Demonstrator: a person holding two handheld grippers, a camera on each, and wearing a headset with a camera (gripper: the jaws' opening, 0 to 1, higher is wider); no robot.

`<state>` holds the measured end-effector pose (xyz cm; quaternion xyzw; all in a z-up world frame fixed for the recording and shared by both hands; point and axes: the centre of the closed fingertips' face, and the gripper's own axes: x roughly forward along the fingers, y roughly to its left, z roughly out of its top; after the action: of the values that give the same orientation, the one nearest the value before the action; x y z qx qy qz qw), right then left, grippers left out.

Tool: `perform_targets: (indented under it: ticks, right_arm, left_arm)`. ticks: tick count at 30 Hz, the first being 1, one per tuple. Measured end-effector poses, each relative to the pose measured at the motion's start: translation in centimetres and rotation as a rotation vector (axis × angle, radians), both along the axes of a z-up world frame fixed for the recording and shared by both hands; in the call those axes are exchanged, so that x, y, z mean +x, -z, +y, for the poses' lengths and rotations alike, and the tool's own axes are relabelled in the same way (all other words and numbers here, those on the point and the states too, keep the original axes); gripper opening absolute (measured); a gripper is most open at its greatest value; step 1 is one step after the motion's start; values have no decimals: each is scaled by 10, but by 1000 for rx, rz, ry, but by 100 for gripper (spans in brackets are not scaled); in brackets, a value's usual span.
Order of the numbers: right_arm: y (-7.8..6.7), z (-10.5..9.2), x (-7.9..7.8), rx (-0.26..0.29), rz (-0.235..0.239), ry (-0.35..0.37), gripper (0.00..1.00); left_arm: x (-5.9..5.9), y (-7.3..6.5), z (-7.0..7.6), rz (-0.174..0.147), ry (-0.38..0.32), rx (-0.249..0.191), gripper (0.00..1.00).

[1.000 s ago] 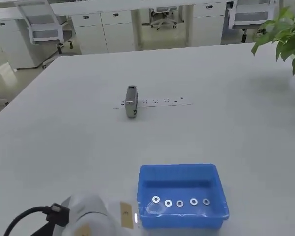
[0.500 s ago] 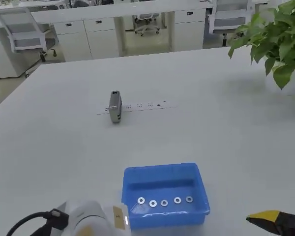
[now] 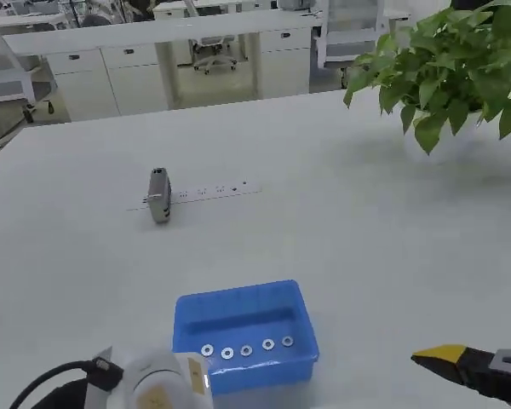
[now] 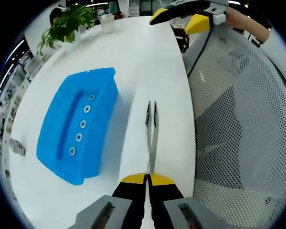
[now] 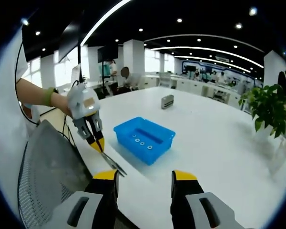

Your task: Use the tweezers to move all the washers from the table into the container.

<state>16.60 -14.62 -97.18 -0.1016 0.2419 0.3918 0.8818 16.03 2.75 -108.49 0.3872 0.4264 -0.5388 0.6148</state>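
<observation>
A blue container [image 3: 187, 317] sits near the table's front edge with several washers [image 3: 246, 349] in a row on its floor. My left gripper [image 4: 148, 179] is shut on slim metal tweezers [image 4: 151, 133], which point along the table edge beside the container [image 4: 62, 109]; their tips are empty. From the right gripper view, the left gripper [image 5: 96, 143] hangs left of the container [image 5: 155, 130] with the tweezers [image 5: 113, 165] angled down. My right gripper [image 5: 144, 176] is open with nothing between its jaws, and its yellow tip [image 3: 440, 355] shows right of the container.
A grey device [image 3: 159, 195] lies on a flush power strip [image 3: 213, 191] at mid-table. A leafy plant [image 3: 447, 60] stands at the far right. A mesh chair back [image 4: 238, 119] is close beside the table edge. Desks and chairs stand beyond the table.
The head view has swung to the right, so the container and grey device sit further left. The right gripper's yellow tip has come into the lower right of the view.
</observation>
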Motion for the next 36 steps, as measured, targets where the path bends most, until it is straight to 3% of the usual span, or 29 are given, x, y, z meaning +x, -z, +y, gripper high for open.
perform_targets:
  ticks: [8,12,15,29,36]
  right_arm:
    - [-5,-5,2,23,-17,27,44]
    - [3,-5,3,4,-6,25,44]
    - [3,-8,5,-21,-28,30,41]
    - [1,-11,8,-7,-39,55,42]
    - [-2,-13,9,-3,-51,65,42]
  left_arm:
    - [0,0,1,4,7,28,0]
    - [0,0,1,-5,26,49,0]
    - [0,1,1,-2,27,60,0]
    - [0,1,1,-9,38,58,0]
    - [1,1,1,3,17,51,0]
